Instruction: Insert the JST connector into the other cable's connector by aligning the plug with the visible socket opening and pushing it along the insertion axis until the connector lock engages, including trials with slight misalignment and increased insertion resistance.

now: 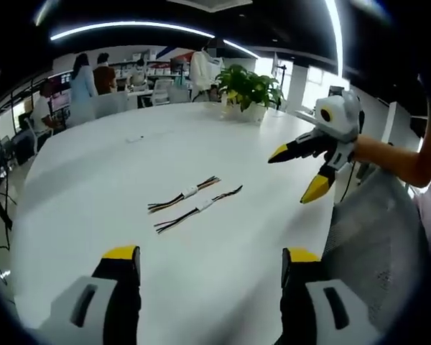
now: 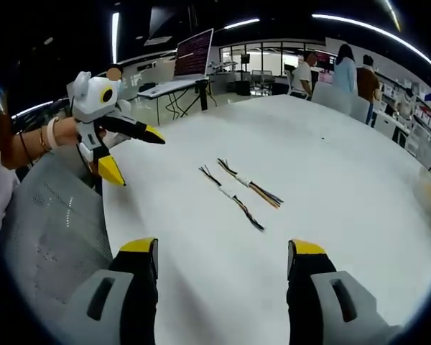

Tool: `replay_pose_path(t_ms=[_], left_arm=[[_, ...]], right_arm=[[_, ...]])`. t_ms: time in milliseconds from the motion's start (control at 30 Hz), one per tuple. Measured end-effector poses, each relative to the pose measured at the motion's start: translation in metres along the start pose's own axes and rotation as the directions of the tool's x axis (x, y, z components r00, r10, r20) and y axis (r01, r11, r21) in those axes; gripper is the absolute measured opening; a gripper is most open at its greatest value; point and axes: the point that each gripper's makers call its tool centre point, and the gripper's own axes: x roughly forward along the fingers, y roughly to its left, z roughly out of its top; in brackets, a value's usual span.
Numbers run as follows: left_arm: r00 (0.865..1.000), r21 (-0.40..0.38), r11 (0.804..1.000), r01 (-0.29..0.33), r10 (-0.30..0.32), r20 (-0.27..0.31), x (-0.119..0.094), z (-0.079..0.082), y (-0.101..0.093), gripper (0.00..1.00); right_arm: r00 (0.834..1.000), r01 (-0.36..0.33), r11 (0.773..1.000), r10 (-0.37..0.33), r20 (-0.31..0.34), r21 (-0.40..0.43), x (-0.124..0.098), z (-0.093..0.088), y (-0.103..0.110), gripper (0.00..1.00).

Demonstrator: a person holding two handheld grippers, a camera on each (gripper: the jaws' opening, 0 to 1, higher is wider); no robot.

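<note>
On the white round tabletop, near its middle, the items lie as follows.

Cable one: short multicoloured wire bundle with a white JST connector at its middle [image 1: 184, 194] [image 2: 249, 184], lying flat on the table, the farther of the pair in the left gripper view.

Cable two: second short wire bundle with a white connector block at mid-length [image 1: 198, 209] [image 2: 230, 196], lying flat just beside the first and roughly parallel to it; the two appear apart, not joined.

Left gripper: black two-jaw tool with yellow fingertips [image 1: 210, 255] [image 2: 131, 152]; jaws wide apart, holding nothing, raised above the table edge and well apart from the cables; in the right gripper view it is carried on a person's forearm with a pale wristband.

Right gripper: matching black and yellow two-jaw tool [image 2: 223, 248] [image 1: 297, 171]; jaws spread wide, holding nothing, likewise hanging clear of the cables.

Table: large white round table [image 1: 115, 165] [image 2: 330, 151], its surface bare around the cables.

Chair: grey mesh seat back [image 1: 377, 244] [image 2: 50, 208] at the table's edge beside the person.

Plant: green leafy plant in a white pot [image 1: 248, 90] standing at the far side of the table.

Background: several people [image 1: 86, 77] [image 2: 345, 68] at desks beyond the table; a monitor on a stand [image 2: 194, 54]; ceiling light strips.
</note>
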Motion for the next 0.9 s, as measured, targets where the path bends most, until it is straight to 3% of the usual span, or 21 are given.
replay_pose_path(t_ms=[133,200,367,900], left_arm=[[1.0,0.001,1.0,-0.004,0.004,-0.029,0.002,-0.007,-0.002,0.79],[1.0,-0.041,0.999,0.003,-0.003,-0.007,0.003,-0.005,-0.004,0.84],[0.998,0.002,0.999,-0.046,0.046,-0.031,0.0,-0.009,0.005,0.82],[0.996,-0.007,0.997,-0.073,0.073,-0.06,0.0,-0.017,0.008,0.81]], right_arm=[[1.0,0.0,1.0,0.0,-0.009,0.004,0.001,-0.003,-0.001,0.71],[1.0,0.002,1.0,-0.002,-0.012,0.001,0.002,-0.004,-0.002,0.7],[0.999,-0.005,1.0,0.005,-0.035,-0.016,0.006,-0.01,-0.001,0.7],[0.999,-0.025,0.999,0.023,-0.046,-0.037,0.009,-0.011,0.003,0.7]])
